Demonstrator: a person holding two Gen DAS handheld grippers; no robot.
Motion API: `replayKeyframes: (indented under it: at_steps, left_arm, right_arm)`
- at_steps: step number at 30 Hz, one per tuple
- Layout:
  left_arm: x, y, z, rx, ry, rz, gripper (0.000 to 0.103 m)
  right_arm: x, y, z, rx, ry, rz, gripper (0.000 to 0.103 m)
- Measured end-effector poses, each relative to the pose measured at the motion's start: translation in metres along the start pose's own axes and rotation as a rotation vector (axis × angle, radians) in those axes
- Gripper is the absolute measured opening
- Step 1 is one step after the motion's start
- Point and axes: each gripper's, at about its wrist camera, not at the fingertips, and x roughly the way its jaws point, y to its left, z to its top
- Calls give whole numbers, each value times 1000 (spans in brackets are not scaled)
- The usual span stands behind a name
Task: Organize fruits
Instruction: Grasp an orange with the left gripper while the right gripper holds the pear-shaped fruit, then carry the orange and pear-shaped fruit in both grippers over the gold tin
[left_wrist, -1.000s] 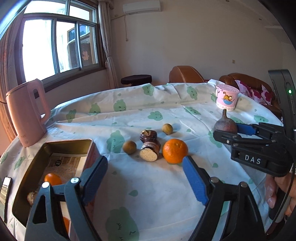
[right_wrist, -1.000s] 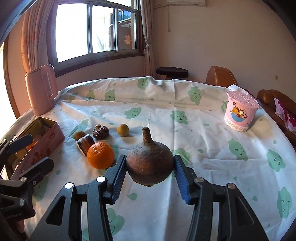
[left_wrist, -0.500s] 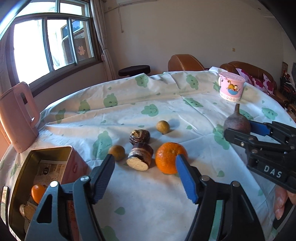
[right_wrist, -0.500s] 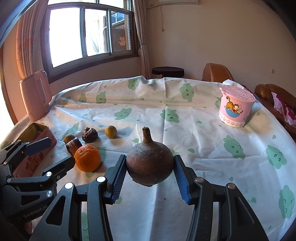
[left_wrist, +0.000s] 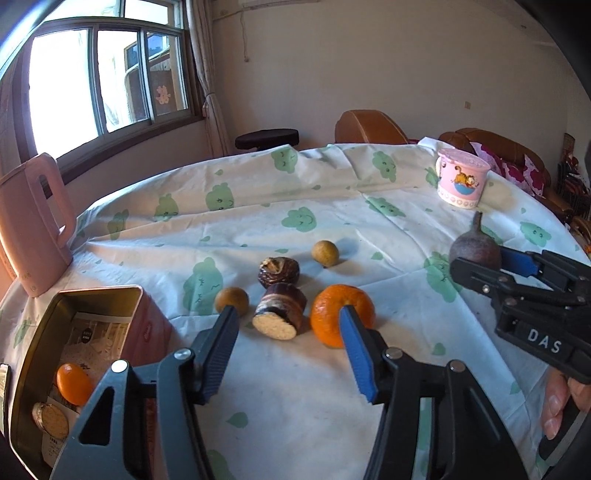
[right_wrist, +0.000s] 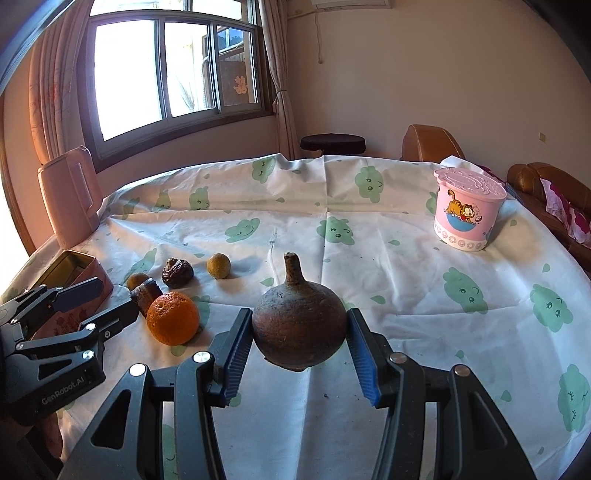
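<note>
Right wrist view shows the right hand-held gripper (right_wrist: 298, 349) clamping a brown stemmed fruit (right_wrist: 298, 328) above the worktop (right_wrist: 406, 280), probably bound for the tin (left_wrist: 92, 306), while the left hand-held gripper (left_wrist: 288, 332) gapes wide toward the orange (left_wrist: 332, 314).

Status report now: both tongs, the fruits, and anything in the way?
Right tongs shut on brown gourd-shaped fruit. Left tongs open, facing orange. Tin box open at left. Nothing blocking.
</note>
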Motion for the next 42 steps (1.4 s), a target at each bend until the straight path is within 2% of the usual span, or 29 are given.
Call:
replayKeyframes:
  at_steps: [3,5,9,13,17,21,29,34,37,40,42]
  left_arm:
    - [3,-19,2,59,11,-12,57]
    - [7,-24,5,67,22,-24,52]
    - [24,-35,7,108,97,-32,48]
    - [30,-39,8,127,105,12,47]
    - [29,-40,8,137,97,18,44]
    - [25,-32,9,95,78,5,43]
    - [10,-24,6,55,23,-54,40]
    - [11,-25,6,60,32,-53,41]
    - [15,-26,5,64,55,-37,54]
    - [17,-27,4,74,68,-34,54]
    - [16,-29,3,86,66,-21,49]
  right_arm:
    - [0,0,0,0,2,-11,53]
    - [1,-1,1,4,6,-17,53]
    - [2,-2,0,9,13,-19,53]
    - [3,-2,1,8,18,-18,53]
    - [2,-4,0,18,11,-8,53]
    - [-1,-6,0,34,-2,-3,53]
    - [-4,-7,0,40,-20,6,53]
    - [-4,-8,0,42,-18,6,53]
    - [-4,-8,0,43,-19,5,53]
    - [-4,-8,0,45,-19,7,53]
    - [-4,-8,0,46,-20,7,53]
